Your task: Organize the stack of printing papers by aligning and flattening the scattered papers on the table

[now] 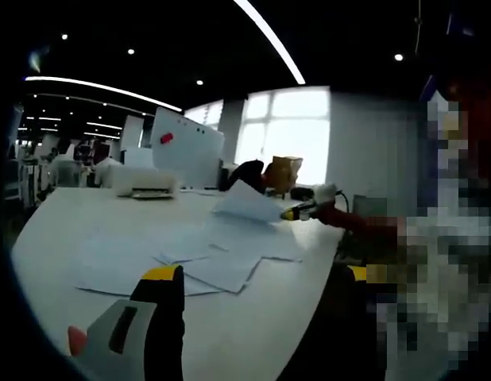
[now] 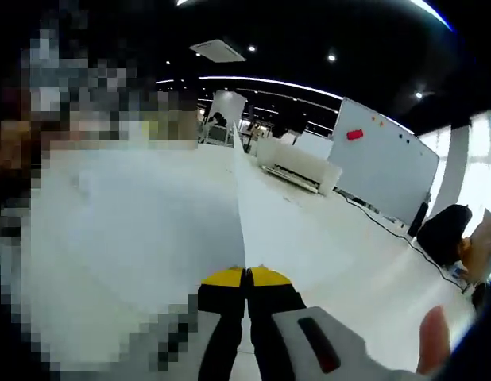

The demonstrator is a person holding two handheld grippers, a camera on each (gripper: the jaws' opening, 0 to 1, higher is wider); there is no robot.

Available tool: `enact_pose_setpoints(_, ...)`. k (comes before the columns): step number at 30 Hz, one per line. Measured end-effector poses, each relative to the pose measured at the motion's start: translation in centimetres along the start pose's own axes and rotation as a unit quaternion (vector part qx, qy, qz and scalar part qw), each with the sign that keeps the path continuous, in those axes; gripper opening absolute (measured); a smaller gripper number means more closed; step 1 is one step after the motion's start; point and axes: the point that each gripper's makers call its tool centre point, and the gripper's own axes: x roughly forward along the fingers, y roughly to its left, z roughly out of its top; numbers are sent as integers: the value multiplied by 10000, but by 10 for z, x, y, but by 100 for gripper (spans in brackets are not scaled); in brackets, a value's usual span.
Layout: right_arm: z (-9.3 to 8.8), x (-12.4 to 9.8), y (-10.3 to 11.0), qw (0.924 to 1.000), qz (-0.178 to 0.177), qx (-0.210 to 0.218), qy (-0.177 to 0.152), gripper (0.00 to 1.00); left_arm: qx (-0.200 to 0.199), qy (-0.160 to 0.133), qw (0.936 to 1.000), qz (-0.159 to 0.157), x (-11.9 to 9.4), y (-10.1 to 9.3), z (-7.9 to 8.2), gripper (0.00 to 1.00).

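The bench is white and long, with its right edge running just beside the left gripper and bare top between that gripper and the papers. The papers lie scattered and overlapping ahead of the left jaws, well apart from them, spread flat over the middle of the bench. Only one yellow-tipped jaw of the left gripper shows clearly, so I cannot tell whether its jaws are apart or together.

Beyond the papers and to the right, the right gripper reaches in from the bench's edge, and a sheet rises tilted off the bench at its tip. In the right gripper view the right gripper has its two yellow tips pressed together on the sheet, which stands on edge straight ahead of the jaws and spreads wide to their left. A fingertip shows low at the right of those jaws.

Past the sheet the bench runs open to its far end, where a printer sits; the printer is also far ahead of the left jaws. A whiteboard with a red spot stands behind it, seen too as the whiteboard beyond the papers. Bright windows lie farther back
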Motion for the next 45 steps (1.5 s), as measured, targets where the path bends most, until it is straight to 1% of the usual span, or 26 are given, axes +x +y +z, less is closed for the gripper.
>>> enact_pose_setpoints(4,11,-6,2,9999,77,111,-102,0,-1,-13,10000,-6,1,0,0,85)
enact_pose_setpoints(7,22,-11,5,9986,206,395,-297,0,-13,-44,10000,-16,1,-1,2,85)
enact_pose_setpoints(12,32,-16,7,9956,318,744,-482,0,-6,-64,10000,-27,0,0,5,85)
enact_pose_setpoints(19,29,-15,13,9960,339,725,-405,0,-18,-79,10000,-17,-1,0,5,85)
enact_pose_setpoints(23,36,-18,16,9955,392,750,-425,0,-13,-65,10000,-5,-1,2,5,85)
enact_pose_setpoints(28,51,-24,21,9959,433,651,-455,0,-15,-90,10000,-3,1,1,6,85)
enact_pose_setpoints(35,72,-36,32,9944,620,720,-473,0,-36,-60,10000,-26,3,0,2,85)
enact_pose_setpoints(36,80,-40,35,9936,688,717,-538,0,-36,-61,10000,-28,4,0,2,85)
enact_pose_setpoints(40,96,-51,39,9933,737,651,-606,0,-43,-98,9999,-35,4,-1,3,85)
enact_pose_setpoints(44,110,-61,46,9925,837,671,-580,0,-64,-116,9999,-34,6,-2,2,85)
enact_pose_setpoints(45,114,-64,52,9920,922,668,-536,0,-77,-110,9999,-39,7,-2,1,85)
